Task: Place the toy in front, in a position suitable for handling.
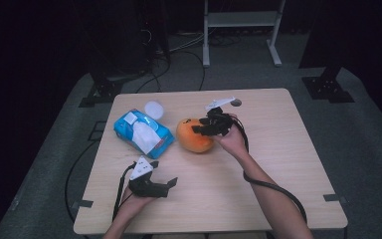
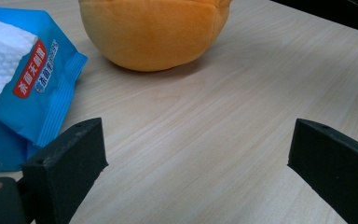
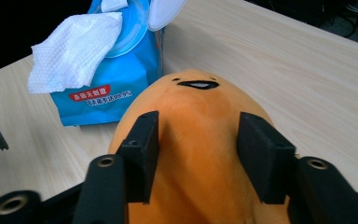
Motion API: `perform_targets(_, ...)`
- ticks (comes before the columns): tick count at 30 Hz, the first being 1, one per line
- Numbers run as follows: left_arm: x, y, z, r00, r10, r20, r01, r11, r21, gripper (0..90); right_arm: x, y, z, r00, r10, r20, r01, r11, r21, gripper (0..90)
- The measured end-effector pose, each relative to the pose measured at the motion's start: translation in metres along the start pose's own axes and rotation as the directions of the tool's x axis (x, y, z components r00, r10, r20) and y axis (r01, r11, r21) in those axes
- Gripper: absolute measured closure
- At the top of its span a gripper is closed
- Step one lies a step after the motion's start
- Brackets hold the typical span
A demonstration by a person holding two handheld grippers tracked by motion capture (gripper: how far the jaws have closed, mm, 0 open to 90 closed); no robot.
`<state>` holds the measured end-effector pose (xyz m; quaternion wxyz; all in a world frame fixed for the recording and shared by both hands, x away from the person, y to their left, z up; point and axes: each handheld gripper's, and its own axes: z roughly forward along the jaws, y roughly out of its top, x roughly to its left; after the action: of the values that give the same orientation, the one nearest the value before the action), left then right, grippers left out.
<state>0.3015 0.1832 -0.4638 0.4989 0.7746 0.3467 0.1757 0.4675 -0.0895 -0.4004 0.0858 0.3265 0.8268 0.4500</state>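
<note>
The orange plush toy (image 1: 195, 135) is seen lying near the middle of the bench (image 1: 288, 164), just beside the blue pack of wet wipes (image 1: 143, 132), which lies to the toy's left in the high view with a white wipe (image 3: 74, 51) pulled up through its open lid (image 1: 154, 109). The right gripper (image 3: 196, 154) is set over the toy, its jaws pressed into the soft body on either side, so a grip on the toy is judged to be made, though only a narrow ridge of plush appears to be caught between them. The left gripper (image 1: 171, 183) is held low on the near side of the toy, well apart from it, with its jaws spread wide and nothing between them. Several faults can be foreseen from here. Because the plush is soft and rounded, the pinched ridge could be squeezed out from between the jaws when the toy is lifted, and the toy would then be dropped back onto the bench or rolled off toward the pack. Because the pack lies so close to the toy, it could be nudged or dragged along if the toy is swung leftward, and the loose wipe could be snagged and drawn farther out. If the toy is to be passed across, a collision of the two grippers over it is also a risk.
</note>
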Motion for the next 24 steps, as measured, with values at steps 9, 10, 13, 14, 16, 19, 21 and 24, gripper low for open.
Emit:
perform_targets(9, 0.0, -0.001, 0.001, 1.0, 0.001, -0.003, -0.001, 1.0, 0.001, 3.1, 0.006, 0.0, 0.004, 1.0, -0.008, -0.003, 0.008, 0.998, 0.064, 73.7)
perform_targets(10, 0.0, -0.001, 0.001, 1.0, 0.004, -0.004, -0.004, 1.0, 0.005, 3.1, 0.008, 0.001, 0.003, 1.0, -0.006, -0.002, 0.006, 0.997, 0.072, 77.4)
perform_targets(13, 0.0, -0.001, 0.001, 0.9999, 0.009, -0.008, -0.009, 0.9999, 0.006, 3.1, 0.007, 0.003, 0.0, 1.0, -0.008, 0.002, 0.008, 0.997, 0.079, 80.0)
perform_targets(14, 0.0, -0.001, 0.0, 0.9999, 0.009, -0.009, -0.009, 0.9999, 0.008, 3.1, 0.007, 0.003, 0.0, 1.0, -0.008, 0.002, 0.008, 0.997, 0.079, 80.0)
perform_targets(16, 0.001, -0.001, 0.0, 0.9998, 0.006, -0.018, -0.006, 1.0, 0.007, 3.2, 0.006, 0.006, -0.004, 0.9996, -0.023, 0.017, 0.022, 0.997, 0.079, 81.7)
perform_targets(19, 0.002, -0.001, -0.001, 0.9998, 0.001, -0.019, -0.001, 1.0, 0.008, 3.2, 0.001, 0.011, -0.017, 1.0, -0.007, 0.001, 0.007, 0.997, 0.072, 83.2)
perform_targets(21, 0.003, -0.001, -0.001, 0.9998, -0.003, -0.018, 0.003, 1.0, 0.003, 3.2, 0.001, 0.013, -0.026, 0.9999, -0.015, -0.003, 0.015, 0.997, 0.072, 83.5)
perform_targets(24, 0.003, -0.001, -0.001, 0.9998, -0.002, -0.018, 0.002, 1.0, 0.006, 3.2, 0.002, 0.013, -0.04, 0.9995, -0.032, -0.006, 0.032, 0.997, 0.075, 83.6)
